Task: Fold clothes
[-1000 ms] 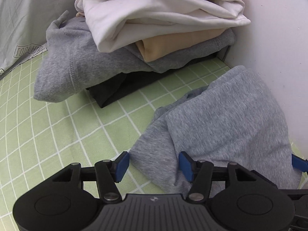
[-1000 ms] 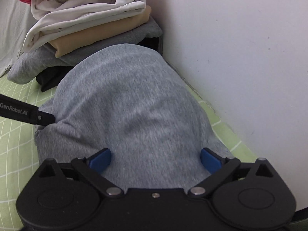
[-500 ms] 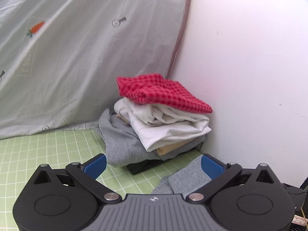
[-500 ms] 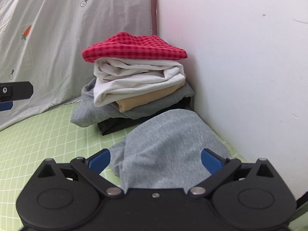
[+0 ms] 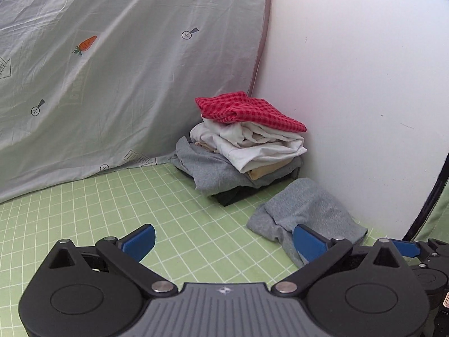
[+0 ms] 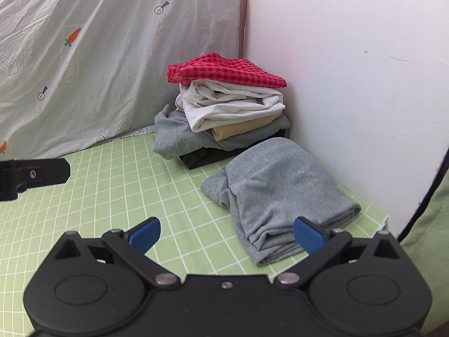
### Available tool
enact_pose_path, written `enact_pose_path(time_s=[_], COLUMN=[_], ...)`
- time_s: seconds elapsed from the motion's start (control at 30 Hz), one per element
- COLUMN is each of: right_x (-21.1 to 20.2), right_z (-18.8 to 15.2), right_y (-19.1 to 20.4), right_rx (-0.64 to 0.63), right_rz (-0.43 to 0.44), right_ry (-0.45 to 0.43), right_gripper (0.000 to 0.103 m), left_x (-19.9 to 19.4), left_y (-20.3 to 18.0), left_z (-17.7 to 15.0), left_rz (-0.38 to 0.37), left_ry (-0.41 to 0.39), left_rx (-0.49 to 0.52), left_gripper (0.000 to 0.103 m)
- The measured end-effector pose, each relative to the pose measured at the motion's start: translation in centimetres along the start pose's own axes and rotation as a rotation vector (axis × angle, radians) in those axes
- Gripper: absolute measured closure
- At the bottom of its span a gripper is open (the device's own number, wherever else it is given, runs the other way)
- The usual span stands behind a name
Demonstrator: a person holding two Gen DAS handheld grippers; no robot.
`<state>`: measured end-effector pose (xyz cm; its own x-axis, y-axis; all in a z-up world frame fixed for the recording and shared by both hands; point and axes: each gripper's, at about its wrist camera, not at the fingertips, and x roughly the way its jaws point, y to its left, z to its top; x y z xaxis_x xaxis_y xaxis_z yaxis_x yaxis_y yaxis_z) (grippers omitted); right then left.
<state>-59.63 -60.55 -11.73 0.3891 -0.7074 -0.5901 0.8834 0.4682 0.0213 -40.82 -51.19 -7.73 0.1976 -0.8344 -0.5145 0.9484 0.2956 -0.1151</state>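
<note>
Both the left gripper (image 5: 223, 240) and right gripper (image 6: 226, 231) have pulled back, jaws wide and empty, leaving the folded grey knit garment (image 6: 280, 191) on the green checked sheet (image 6: 126, 179) by the far-right clothes stack (image 6: 224, 112), apparently finished.

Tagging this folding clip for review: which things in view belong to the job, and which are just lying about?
Part of the job:
- folded grey garment, lying by the wall
- stack of folded clothes in the corner, red checked piece on top
- left gripper and right gripper, both open, holding nothing

Just lying about:
- green checked sheet
- grey printed cloth behind
- white wall
</note>
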Motion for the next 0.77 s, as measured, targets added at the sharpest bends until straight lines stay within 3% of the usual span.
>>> enact_pose_path(time_s=[0.33, 0.77], right_x=[-4.5, -5.4], right_z=[-3.7, -3.6], right_y=[1.6, 2.7], right_rx=[0.075, 0.080], right_rz=[-0.120, -0.138], right_ry=[0.039, 0.003], right_gripper=[0.001, 0.001], left_x=[-3.5, -4.6], left_y=[1.8, 1.9], left_z=[-3.3, -3.2], left_rz=[-0.069, -0.104], left_ry=[0.042, 0.012], left_rx=[0.078, 0.134], left_gripper=[0.000, 0.000])
